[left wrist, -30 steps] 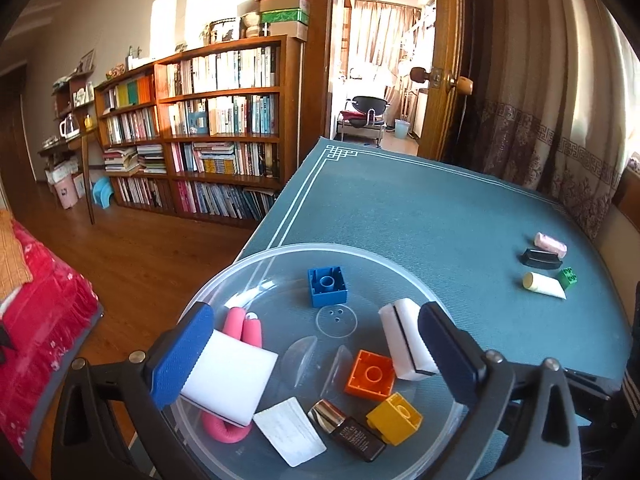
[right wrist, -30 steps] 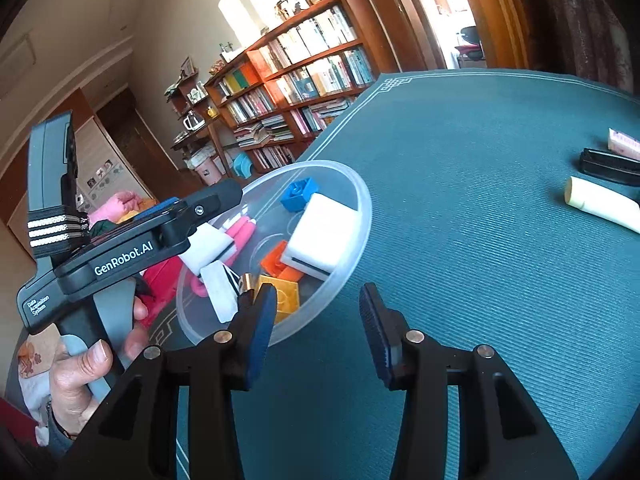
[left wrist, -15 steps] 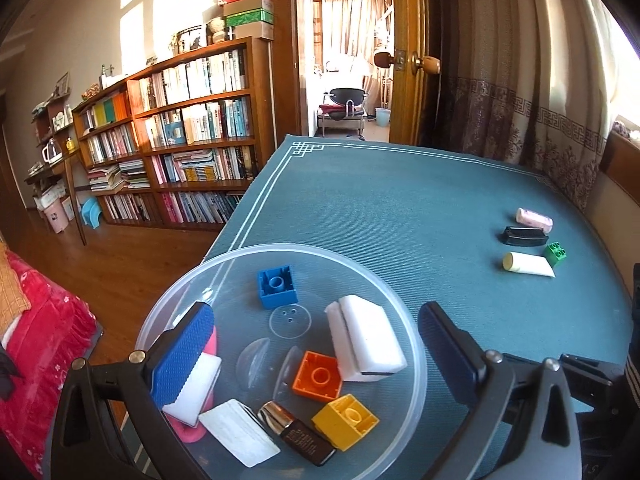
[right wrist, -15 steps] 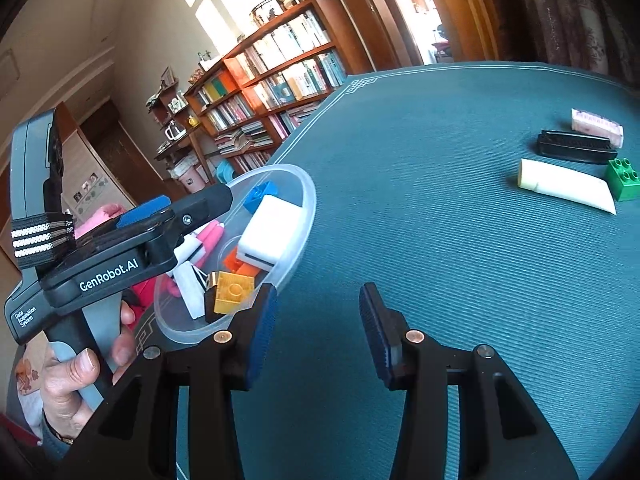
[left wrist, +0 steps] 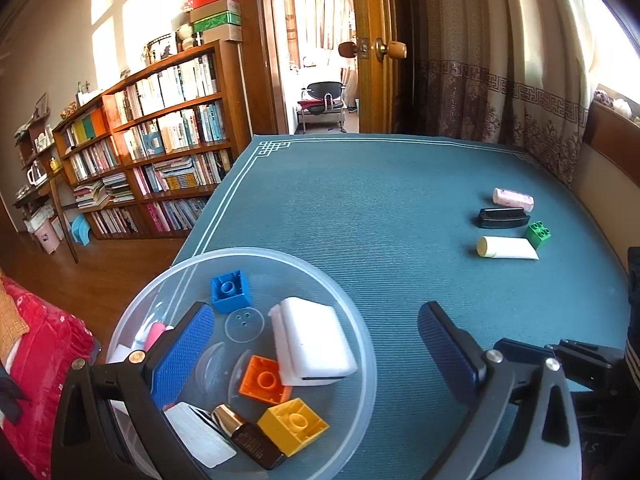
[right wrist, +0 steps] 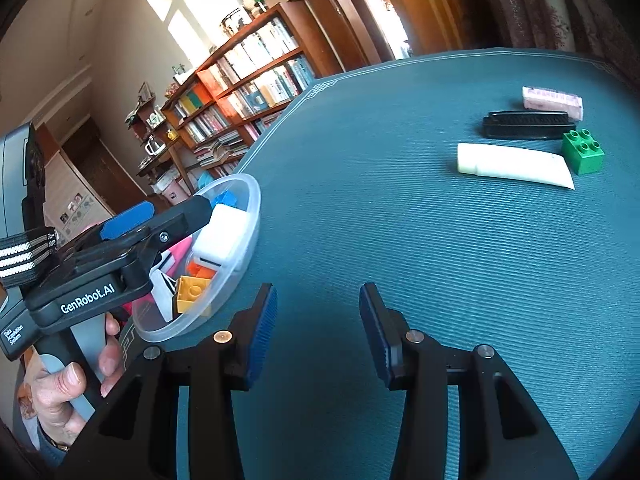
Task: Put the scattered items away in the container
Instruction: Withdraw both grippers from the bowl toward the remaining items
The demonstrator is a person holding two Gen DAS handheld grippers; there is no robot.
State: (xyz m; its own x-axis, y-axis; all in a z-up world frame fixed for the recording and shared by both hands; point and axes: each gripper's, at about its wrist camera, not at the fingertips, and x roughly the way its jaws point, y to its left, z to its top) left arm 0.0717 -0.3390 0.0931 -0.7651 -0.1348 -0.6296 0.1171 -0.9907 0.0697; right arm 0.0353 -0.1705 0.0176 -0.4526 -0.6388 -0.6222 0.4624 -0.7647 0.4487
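My left gripper (left wrist: 316, 344) has swung right since a second ago, its fingers spread wide and empty, no longer straddling the white block (left wrist: 314, 342) in the clear bowl (left wrist: 360, 332) at the table's (left wrist: 360, 208) left edge. My right gripper (right wrist: 316, 330) is parted, empty, nearer the cream tube (right wrist: 516, 166) and green brick (right wrist: 582, 152).

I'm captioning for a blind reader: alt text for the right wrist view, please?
Open right gripper hovers over a teal table; ahead lie a white tube, green brick, black case, pink packet. Left: clear bowl of items.
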